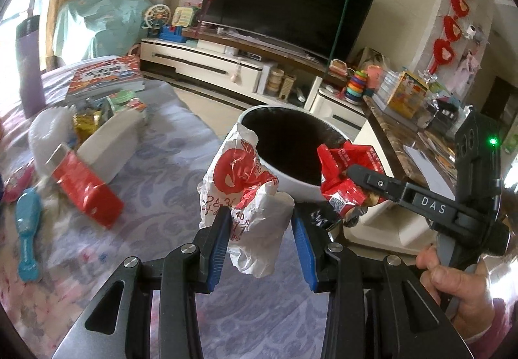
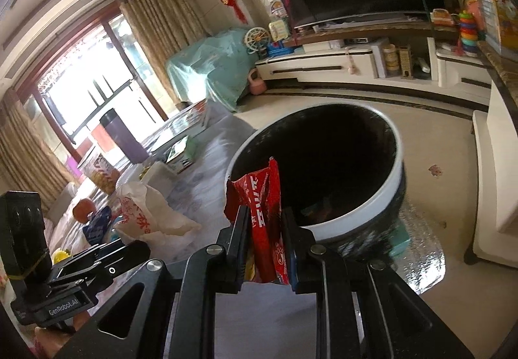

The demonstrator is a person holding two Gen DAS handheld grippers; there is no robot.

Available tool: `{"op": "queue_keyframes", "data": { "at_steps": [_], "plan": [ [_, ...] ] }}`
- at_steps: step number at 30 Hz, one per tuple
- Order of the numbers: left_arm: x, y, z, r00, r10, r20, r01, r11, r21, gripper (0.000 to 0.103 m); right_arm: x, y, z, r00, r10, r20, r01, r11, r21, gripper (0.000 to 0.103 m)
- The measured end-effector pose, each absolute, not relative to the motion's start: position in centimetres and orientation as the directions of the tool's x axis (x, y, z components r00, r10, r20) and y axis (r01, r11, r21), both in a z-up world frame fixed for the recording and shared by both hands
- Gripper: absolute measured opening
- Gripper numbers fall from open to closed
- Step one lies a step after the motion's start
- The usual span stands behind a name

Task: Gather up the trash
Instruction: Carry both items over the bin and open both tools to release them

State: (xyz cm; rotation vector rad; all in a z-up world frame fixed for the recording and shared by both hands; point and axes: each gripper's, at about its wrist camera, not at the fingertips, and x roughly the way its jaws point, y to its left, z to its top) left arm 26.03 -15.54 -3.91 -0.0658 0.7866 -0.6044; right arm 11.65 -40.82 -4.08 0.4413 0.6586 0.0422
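Left gripper (image 1: 260, 229) clamped on a crumpled white plastic bag (image 1: 246, 197) with a big red print and some handwritten-looking digits, blue pads (image 1: 220, 239) pinching the wad at bottom centre of the left wrist view. Right gripper (image 2: 265, 245) squeezed tight on a flat red snack wrapper (image 2: 264, 206), white lettering down its face, a bit of yellow at the lower end, standing upright between the black fingers at lower centre of the right wrist view. Same wrapper (image 1: 346, 177) showing up right of centre in the left view, creased and shiny, nipped by the other tool's tip. Just behind both pieces of trash, a round bin (image 2: 323, 164) with a white rim and a black inside, middle of both frames; wrapper overlapping its near rim, bag touching its left edge in the left view. Further out on the left, a pale patterned tablecloth (image 1: 155, 164) carrying a red carton (image 1: 87, 187), a teal brush (image 1: 29, 239) and a red picture book (image 1: 106, 77). Top of frame, a dark TV (image 1: 288, 2) over a white cabinet (image 1: 207, 61). Far lower right of the left view, a hand (image 1: 453, 278) wrapped around the handle.
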Motion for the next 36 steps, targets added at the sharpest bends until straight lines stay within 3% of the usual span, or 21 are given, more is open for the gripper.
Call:
{"op": "queue_keyframes", "data": {
  "at_steps": [36],
  "plan": [
    [32.6,-24.3,-3.3,0.488,-0.535,-0.690,0.549,0.802,-0.234,0.038,16.5,-46.5,-4.1,0.740,0.111,-0.663,0.176,0.920,0.351,0.019]
  ]
}}
